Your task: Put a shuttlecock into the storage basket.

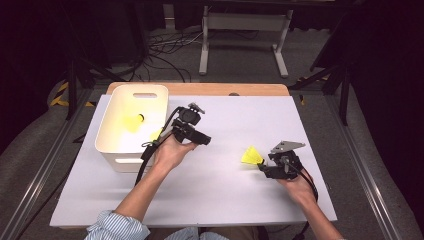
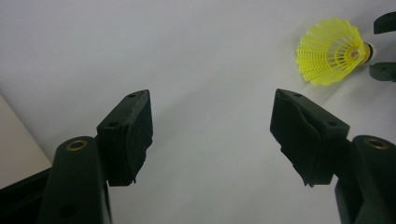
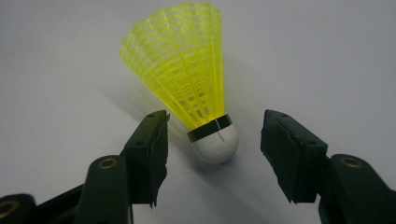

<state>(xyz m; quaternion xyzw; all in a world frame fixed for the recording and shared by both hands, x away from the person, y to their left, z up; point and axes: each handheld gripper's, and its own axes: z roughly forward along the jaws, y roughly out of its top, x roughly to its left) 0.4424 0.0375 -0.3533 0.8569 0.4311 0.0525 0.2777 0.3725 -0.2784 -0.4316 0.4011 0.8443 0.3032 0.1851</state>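
Observation:
A yellow shuttlecock (image 1: 252,156) with a white cork lies on its side on the white table top (image 1: 225,200), right of centre. My right gripper (image 1: 263,163) has its jaws on either side of the cork. In the right gripper view the cork of the shuttlecock (image 3: 215,142) sits between the jaws of the right gripper (image 3: 212,128) with a gap on each side, so no pad touches it. My left gripper (image 1: 205,139) is held beside the white bin (image 1: 116,107), open and empty. The left gripper view shows the left gripper (image 2: 212,109) over bare table, with the shuttlecock (image 2: 334,51) farther off.
The white bin stands at the table's left and holds a yellow shuttlecock (image 1: 133,122); another yellow one (image 1: 156,134) sits by its right wall. Cables trail from both grippers. Dark floor, cables and a stand's legs lie beyond the far edge.

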